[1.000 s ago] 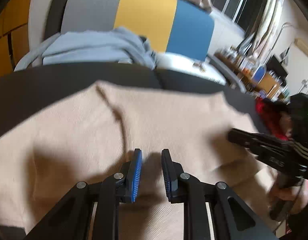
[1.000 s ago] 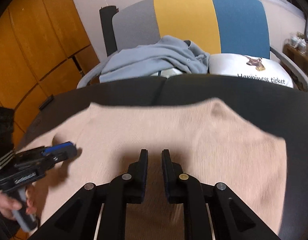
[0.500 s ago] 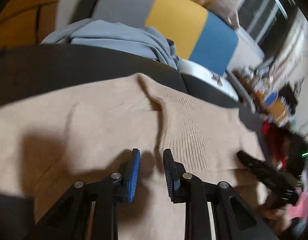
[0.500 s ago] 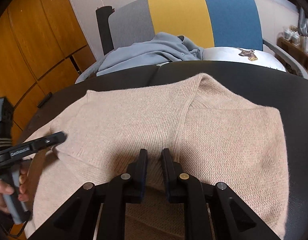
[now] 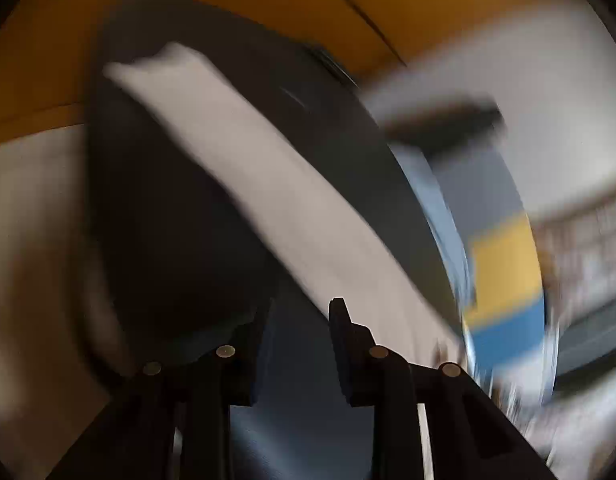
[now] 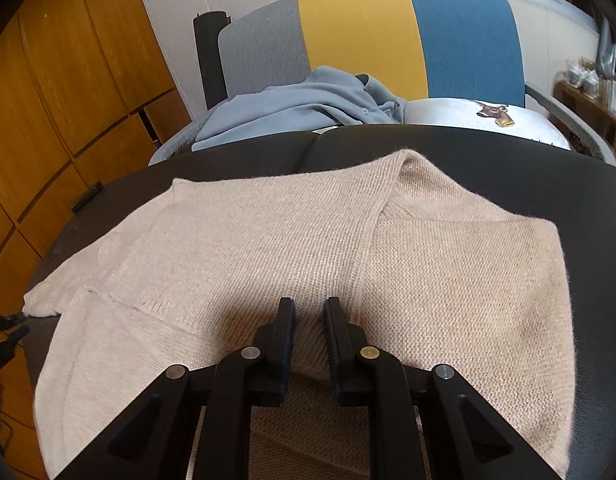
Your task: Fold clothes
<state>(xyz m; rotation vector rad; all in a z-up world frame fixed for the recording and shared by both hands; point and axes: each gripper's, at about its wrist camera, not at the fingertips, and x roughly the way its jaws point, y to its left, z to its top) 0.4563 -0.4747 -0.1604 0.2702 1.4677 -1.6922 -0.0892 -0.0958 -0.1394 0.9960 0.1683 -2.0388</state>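
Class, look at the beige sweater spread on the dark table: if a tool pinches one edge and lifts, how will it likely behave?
The sweater is soft knit with folds, so it would probably droop. Its fuzzy weave likely grips rather than slips. It should not roll or tip.

Sweater (image 6: 308, 248) lies spread on table (image 6: 547, 168), its sleeve (image 6: 56, 296) out at left edge. Behind table: chair (image 6: 367, 40) with shirt (image 6: 300, 116) piled on seat, pillow (image 6: 487, 120) to its right. Cabinets (image 6: 48, 120) left. Right gripper (image 6: 309, 320) above sweater's near edge.
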